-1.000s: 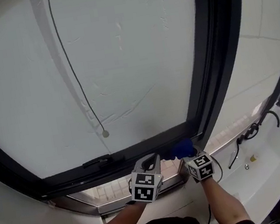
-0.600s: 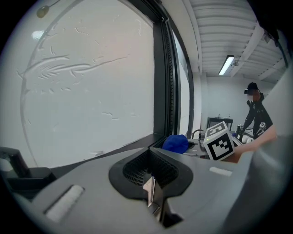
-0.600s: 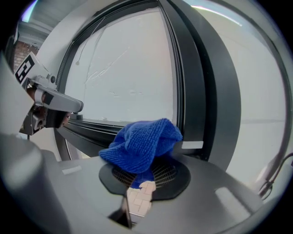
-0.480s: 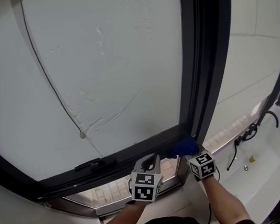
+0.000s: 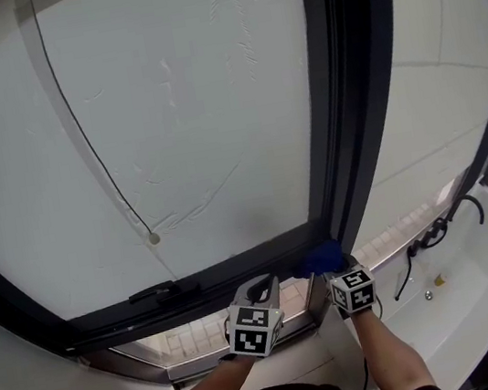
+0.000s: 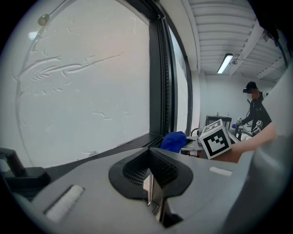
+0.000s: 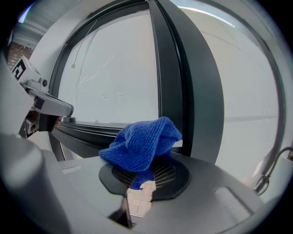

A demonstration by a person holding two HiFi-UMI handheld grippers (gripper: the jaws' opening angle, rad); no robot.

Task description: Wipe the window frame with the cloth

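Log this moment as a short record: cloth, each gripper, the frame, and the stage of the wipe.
cloth: blue cloth, bunched, at the corner where the bottom rail meets the upright
right: right gripper shut on the blue cloth
left: left gripper shut, holding nothing, just below the bottom rail, beside the right gripper
frame: window frame, dark, around a whitish pane
stage: cloth is at the frame's corner; contact looks likely but cannot be confirmed

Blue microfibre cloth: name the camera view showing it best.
Right gripper view: the blue microfibre cloth sits large and central, pinched in the right gripper. The head view shows a small blue patch by the dark window frame; the left gripper view, a distant lump.
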